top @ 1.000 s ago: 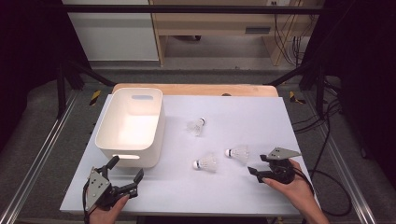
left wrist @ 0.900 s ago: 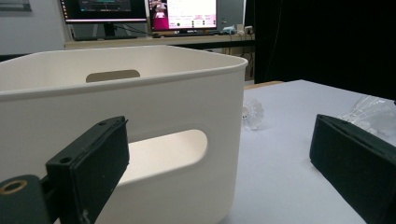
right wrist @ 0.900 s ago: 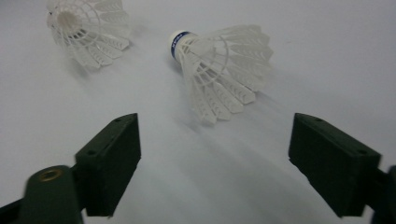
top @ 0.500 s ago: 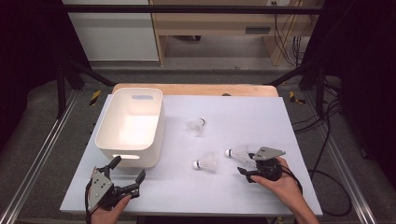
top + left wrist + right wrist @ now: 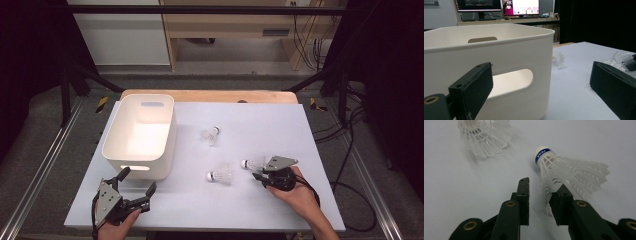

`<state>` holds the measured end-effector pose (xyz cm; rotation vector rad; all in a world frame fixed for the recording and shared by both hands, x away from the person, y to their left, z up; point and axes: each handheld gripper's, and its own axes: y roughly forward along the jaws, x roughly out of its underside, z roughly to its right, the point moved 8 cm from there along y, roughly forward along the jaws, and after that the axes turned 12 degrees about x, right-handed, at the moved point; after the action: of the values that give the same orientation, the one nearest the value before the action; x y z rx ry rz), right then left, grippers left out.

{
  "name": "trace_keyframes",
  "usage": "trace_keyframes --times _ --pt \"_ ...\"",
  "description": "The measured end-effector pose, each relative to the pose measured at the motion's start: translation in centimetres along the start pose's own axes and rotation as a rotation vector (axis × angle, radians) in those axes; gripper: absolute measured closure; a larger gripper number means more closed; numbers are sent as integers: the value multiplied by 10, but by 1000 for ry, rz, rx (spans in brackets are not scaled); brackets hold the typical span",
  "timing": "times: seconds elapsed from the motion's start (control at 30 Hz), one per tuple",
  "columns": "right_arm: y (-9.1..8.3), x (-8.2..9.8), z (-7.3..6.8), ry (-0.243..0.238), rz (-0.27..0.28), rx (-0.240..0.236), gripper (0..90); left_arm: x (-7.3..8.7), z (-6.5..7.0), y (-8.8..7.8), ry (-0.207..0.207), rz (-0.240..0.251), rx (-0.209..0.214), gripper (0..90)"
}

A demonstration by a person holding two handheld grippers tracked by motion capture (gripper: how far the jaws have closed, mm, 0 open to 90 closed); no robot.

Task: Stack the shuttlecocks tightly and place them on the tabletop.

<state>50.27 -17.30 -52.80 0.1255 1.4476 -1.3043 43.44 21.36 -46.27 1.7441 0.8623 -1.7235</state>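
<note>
While the bin (image 5: 140, 135) holds nothing, three shuttlecocks lie on the desk (image 5: 300, 135); right claw (image 5: 539, 195) has been narrowing around the near-right shuttlecock (image 5: 571, 173), left claw (image 5: 134, 186) wide.

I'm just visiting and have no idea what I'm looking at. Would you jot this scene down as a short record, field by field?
Setting: white table, seen from above
Container: white bin with handle cutouts, at the table's left
Loose items: three shuttlecocks; the far shuttlecock, the middle shuttlecock, the blue-banded shuttlecock
Right hand-held gripper: jaws have just been closing; the blue-banded shuttlecock's feather skirt lies partly between them and against one jaw, not yet pinched
Left hand-held gripper: open, holding nothing, near the bin's front wall
</note>
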Motion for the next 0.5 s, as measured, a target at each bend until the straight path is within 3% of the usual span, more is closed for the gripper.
trace_keyframes --times 0.23,0.5 --pt "1 -1 1 -8 0 0 885 0 0 0 1 -2 2 48" --pt "-6 -5 0 -7 13 -11 900 0 0 0 2 -2 1 48"
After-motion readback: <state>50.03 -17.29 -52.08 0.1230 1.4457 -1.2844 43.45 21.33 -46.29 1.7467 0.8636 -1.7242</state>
